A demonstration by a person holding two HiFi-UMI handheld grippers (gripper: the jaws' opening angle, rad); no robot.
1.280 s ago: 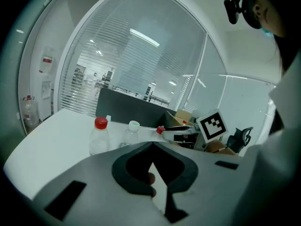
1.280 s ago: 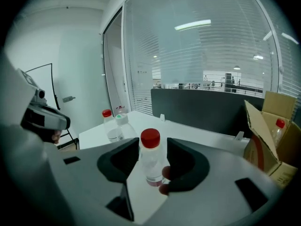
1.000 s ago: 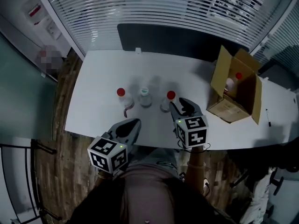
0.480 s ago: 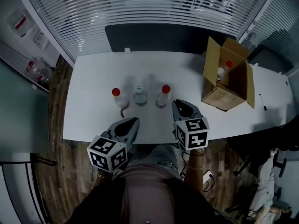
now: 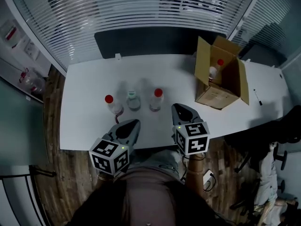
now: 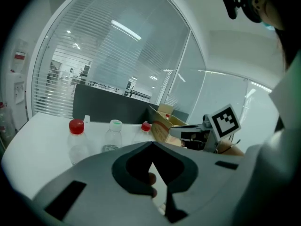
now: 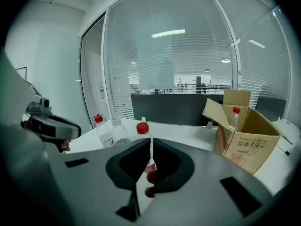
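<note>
Bottles stand three in a row near the middle of the white table [image 5: 84, 79]: the left red-capped bottle [image 5: 109, 102], the green-capped bottle [image 5: 133, 98] and the right red-capped bottle [image 5: 156, 98], all upright and each just beside its neighbour without touching. Both grippers hang over the near edge of the table, short of the row. The left gripper [image 6: 153, 145] has its jaws brought together with nothing between them. It points toward the gap between the left red-capped bottle and the green-capped one, and is nearest the left one. The right gripper [image 7: 151, 142] is likewise closed down to a hairline slit and holds nothing. The right red-capped bottle rises just beyond its tips, clear of the pads, and is the thing closest to it. From the head view that gripper sits a little to the right of the bottle and apart from it. Over toward the far right corner a cardboard box [image 5: 218, 91] stands with its flaps open, well away from the row. Inside it is a boxed bottle [image 5: 215, 68], red cap up and leaning against the wall. A pen [image 5: 257, 97] lies on the table near the right edge, beside the box. A dark panel [image 5: 146, 39] runs along the far edge.
</note>
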